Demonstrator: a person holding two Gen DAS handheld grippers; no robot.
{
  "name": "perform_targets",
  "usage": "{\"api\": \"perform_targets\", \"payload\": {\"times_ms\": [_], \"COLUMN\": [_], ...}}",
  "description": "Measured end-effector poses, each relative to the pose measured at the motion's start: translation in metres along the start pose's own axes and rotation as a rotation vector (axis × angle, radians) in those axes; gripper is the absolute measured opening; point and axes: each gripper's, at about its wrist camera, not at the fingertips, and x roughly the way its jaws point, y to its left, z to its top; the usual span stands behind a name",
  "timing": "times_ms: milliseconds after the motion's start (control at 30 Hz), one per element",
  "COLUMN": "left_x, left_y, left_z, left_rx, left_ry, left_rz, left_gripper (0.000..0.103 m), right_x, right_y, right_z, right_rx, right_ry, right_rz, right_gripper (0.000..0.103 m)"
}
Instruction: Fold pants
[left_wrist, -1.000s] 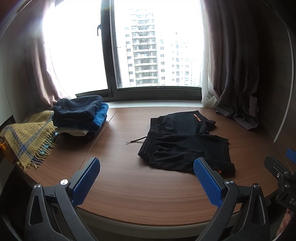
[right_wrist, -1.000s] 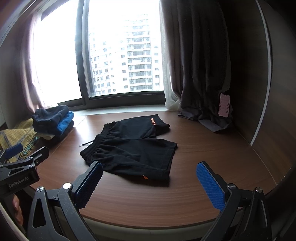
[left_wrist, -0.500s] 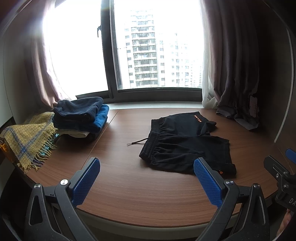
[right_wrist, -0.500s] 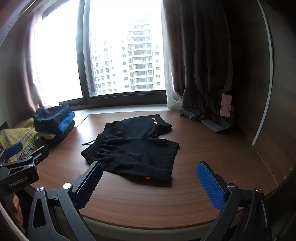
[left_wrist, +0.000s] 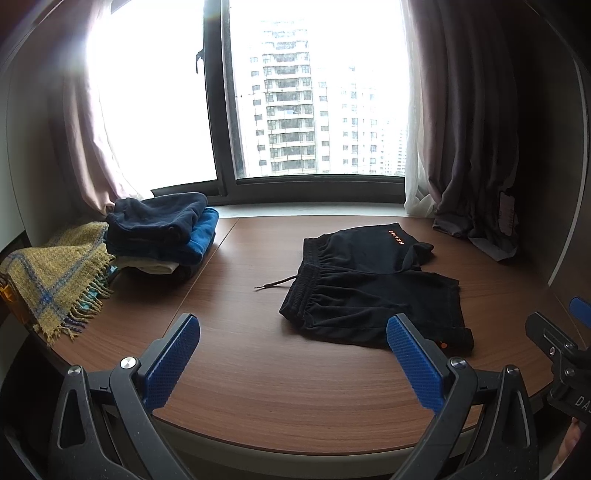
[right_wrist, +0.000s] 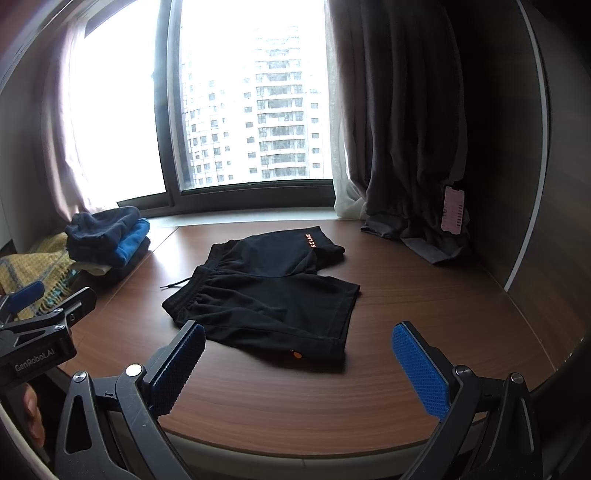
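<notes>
The black shorts (left_wrist: 373, 288) (right_wrist: 269, 291) lay flat near the middle of the wooden bench (left_wrist: 295, 387) (right_wrist: 424, 295), waistband toward the left and leg hems toward the right. The far leg was partly tucked under the near one, and it carried orange lettering (right_wrist: 311, 240) close to its hem. A drawstring (left_wrist: 273, 284) trailed from the waistband onto the bare wood, and a small orange dot (right_wrist: 296, 355) showed at the near hem.

The left tongs (left_wrist: 291, 365) hung over the front edge of the bench, their blue pads spread wide with nothing between them, short of the shorts. The right tongs (right_wrist: 299, 365) were likewise spread and held nothing, with the near hem of the shorts just beyond the tips.

At the far left of the bench sat a stack of folded clothes (left_wrist: 162, 232) (right_wrist: 107, 240), dark navy on top, blue beneath. Beside it a yellow plaid blanket (left_wrist: 51, 273) with a fringe draped over the edge. Dark curtains (right_wrist: 406, 129) hung at the right of the window (left_wrist: 314, 92), with a pink tag (right_wrist: 453, 210) on them.
</notes>
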Motion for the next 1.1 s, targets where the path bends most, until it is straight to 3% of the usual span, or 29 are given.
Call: {"api": "perform_targets", "payload": {"times_ms": [400,600,967,1100], "left_x": [0.015,0.049,0.148,0.177], "left_y": [0.010,0.022,0.050,0.049], "left_z": [-0.001,0.001,0.013,0.012], "left_rx": [-0.014,0.020,0.135,0.193], "left_ry": [0.021,0.063,0.190,0.221], "left_rz": [-0.015,-0.032,-0.123,-0.191], "left_gripper": [0.103,0.103,0.102,0.094], "right_x": [0.008,0.027,0.096,0.114], "right_y": [0.005,0.008,0.016,0.014], "right_z": [0.001,0.000,-0.002,-0.004], "right_rx": [0.008,0.058,0.192,0.248], "right_ry": [0.021,0.059,0.164,0.177], "right_rz": [-0.005,-0.048,-0.239,-0.326], "right_gripper": [0.102,0.102,0.102,0.102]}}
